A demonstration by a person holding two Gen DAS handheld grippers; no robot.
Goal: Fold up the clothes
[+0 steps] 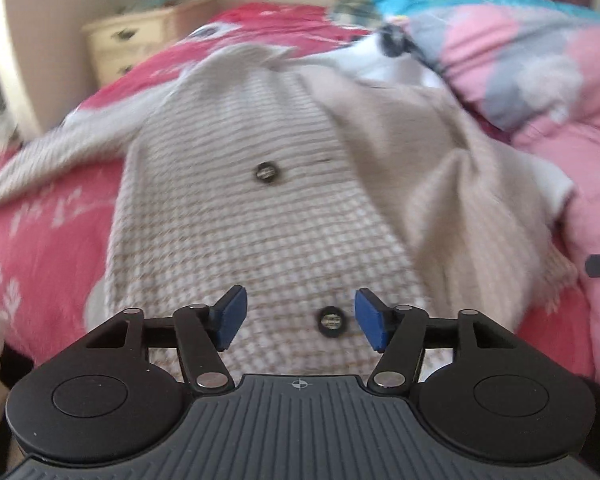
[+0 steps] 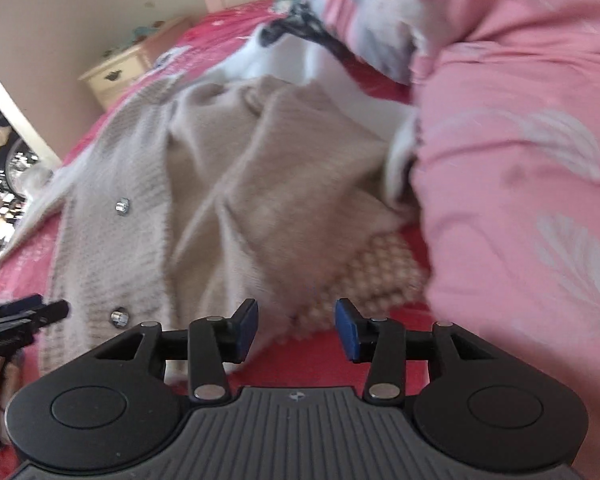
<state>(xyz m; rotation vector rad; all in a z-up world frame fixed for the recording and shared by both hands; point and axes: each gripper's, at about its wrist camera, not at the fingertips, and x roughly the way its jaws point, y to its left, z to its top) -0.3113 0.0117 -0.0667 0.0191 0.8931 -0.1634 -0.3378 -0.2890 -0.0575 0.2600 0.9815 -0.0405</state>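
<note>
A beige knitted cardigan (image 1: 236, 200) with dark round buttons (image 1: 266, 172) lies on a red bedspread (image 1: 40, 248). Its right side is folded over in a rumpled heap (image 1: 452, 184). My left gripper (image 1: 300, 318) is open and empty just above the cardigan's lower hem, with a button (image 1: 331, 321) between its blue pads. In the right wrist view the cardigan (image 2: 228, 200) fills the middle. My right gripper (image 2: 296, 328) is open and empty over the cardigan's lower right corner (image 2: 372, 276). The left gripper's tip (image 2: 24, 316) shows at the left edge there.
A pink quilt (image 1: 540, 92) is bunched along the right of the bed; it also shows in the right wrist view (image 2: 520, 160). White clothing (image 2: 300, 64) lies beyond the cardigan. A cream nightstand (image 1: 136, 40) stands by the wall at the far left.
</note>
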